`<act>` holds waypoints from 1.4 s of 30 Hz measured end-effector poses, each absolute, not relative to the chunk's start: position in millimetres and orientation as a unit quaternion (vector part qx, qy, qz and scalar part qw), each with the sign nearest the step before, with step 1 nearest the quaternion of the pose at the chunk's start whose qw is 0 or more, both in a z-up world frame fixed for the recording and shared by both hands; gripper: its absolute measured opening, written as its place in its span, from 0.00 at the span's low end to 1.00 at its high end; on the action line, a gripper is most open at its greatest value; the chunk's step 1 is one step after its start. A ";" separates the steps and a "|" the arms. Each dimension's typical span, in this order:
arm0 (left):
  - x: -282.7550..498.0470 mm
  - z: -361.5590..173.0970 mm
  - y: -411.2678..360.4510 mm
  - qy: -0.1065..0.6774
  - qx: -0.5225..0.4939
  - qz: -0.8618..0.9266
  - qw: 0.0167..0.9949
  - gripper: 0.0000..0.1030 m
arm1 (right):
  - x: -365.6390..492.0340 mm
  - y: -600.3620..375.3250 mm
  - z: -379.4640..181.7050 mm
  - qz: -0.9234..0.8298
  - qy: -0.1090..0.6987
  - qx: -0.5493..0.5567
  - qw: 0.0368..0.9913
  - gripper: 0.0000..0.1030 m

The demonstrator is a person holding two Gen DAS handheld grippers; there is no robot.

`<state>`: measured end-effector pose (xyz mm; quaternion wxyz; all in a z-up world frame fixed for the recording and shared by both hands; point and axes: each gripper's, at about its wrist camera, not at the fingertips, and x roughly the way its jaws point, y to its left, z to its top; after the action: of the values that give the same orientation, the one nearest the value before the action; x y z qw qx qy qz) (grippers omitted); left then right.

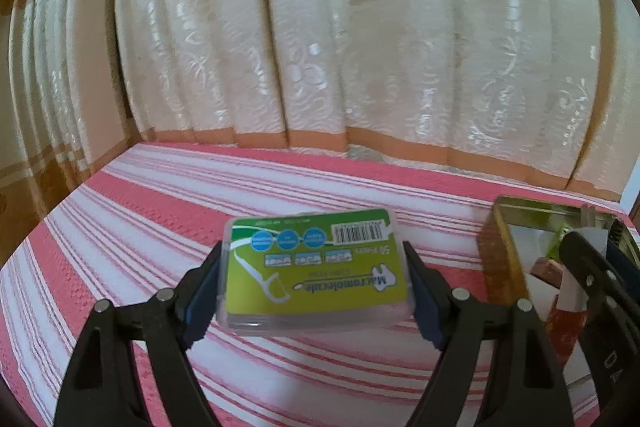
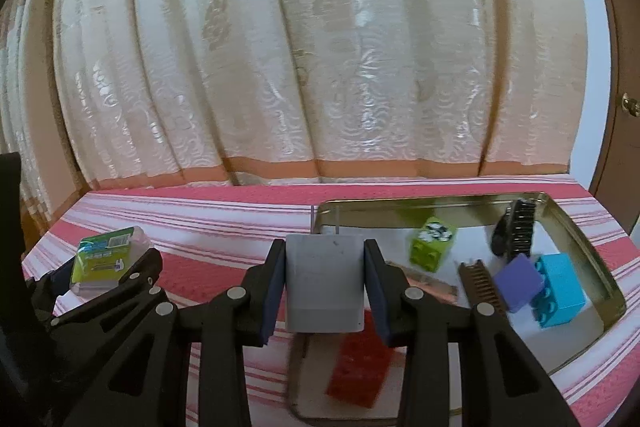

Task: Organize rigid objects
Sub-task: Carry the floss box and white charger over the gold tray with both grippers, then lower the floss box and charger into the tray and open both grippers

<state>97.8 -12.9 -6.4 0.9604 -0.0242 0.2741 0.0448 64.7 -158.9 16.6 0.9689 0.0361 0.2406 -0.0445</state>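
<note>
My left gripper (image 1: 314, 291) is shut on a clear floss-pick box (image 1: 316, 263) with a green label, held by its two sides above the striped cloth. The same box (image 2: 106, 257) and left gripper (image 2: 102, 273) show at the far left of the right wrist view. Between the pads of my right gripper (image 2: 324, 287), which is shut on it, sits a grey-white block (image 2: 324, 279) with two thin pins on its far end. It hangs over the near left part of a gold-rimmed tin (image 2: 580, 227). That tin (image 1: 502, 255) lies to the right of the left gripper.
In the tin lie a green brick (image 2: 430, 243), a blue brick (image 2: 560, 291), a purple block (image 2: 518, 281), a black brush (image 2: 514, 229), a brown comb (image 2: 478, 281) and a red brick (image 2: 358, 371). A pink-and-white striped cloth (image 1: 160, 211) covers the surface. Cream curtains (image 1: 320, 47) hang behind.
</note>
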 end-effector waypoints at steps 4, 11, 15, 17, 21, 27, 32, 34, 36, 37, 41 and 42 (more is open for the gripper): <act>94.4 -0.4 -31.9 0.269 -0.020 0.031 0.962 0.79 | 62.9 -175.5 19.1 -0.055 0.239 0.042 0.968 0.39; 91.7 7.5 -66.0 0.261 -0.010 0.012 0.965 0.79 | 58.8 -204.7 22.0 -0.074 0.236 0.044 0.968 0.39; 91.7 9.7 -81.6 0.259 -0.007 0.001 0.966 0.79 | 58.7 -223.2 22.7 -0.088 0.237 0.051 0.966 0.39; 91.7 10.5 -90.5 0.258 -0.004 -0.004 0.966 0.79 | 58.6 -229.6 22.5 -0.093 0.238 0.055 0.965 0.40; 91.6 11.5 -100.7 0.259 -0.001 -0.011 0.966 0.79 | 58.1 -239.6 22.4 -0.100 0.239 0.058 0.964 0.40; 90.9 14.7 -114.5 0.258 0.004 -0.021 0.966 0.79 | 56.4 -251.1 22.8 -0.108 0.239 0.054 0.963 0.40; 89.8 15.4 -132.2 0.259 0.016 -0.032 0.965 0.79 | 55.8 -264.9 22.3 -0.120 0.241 0.049 0.962 0.40; 89.5 15.2 -138.7 0.259 0.020 -0.037 0.965 0.79 | 56.2 -270.8 21.7 -0.126 0.242 0.048 0.961 0.40; 89.6 15.0 -145.1 0.260 0.022 -0.041 0.965 0.79 | 56.5 -279.0 21.5 -0.131 0.244 0.049 0.960 0.40; 89.9 14.8 -148.5 0.261 0.023 -0.043 0.964 0.79 | 56.5 -281.1 21.6 -0.133 0.245 0.049 0.959 0.40; 90.7 13.7 -161.0 0.264 0.028 -0.049 0.963 0.79 | 55.7 -294.0 22.0 -0.142 0.245 0.049 0.958 0.40; 90.7 13.3 -164.2 0.265 0.029 -0.052 0.962 0.79 | 55.9 -296.5 22.0 -0.144 0.245 0.049 0.957 0.40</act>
<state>90.7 -164.2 13.3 0.9623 0.0291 0.2653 -0.0516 55.9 -296.5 22.0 0.9575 0.0486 0.2453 -0.1438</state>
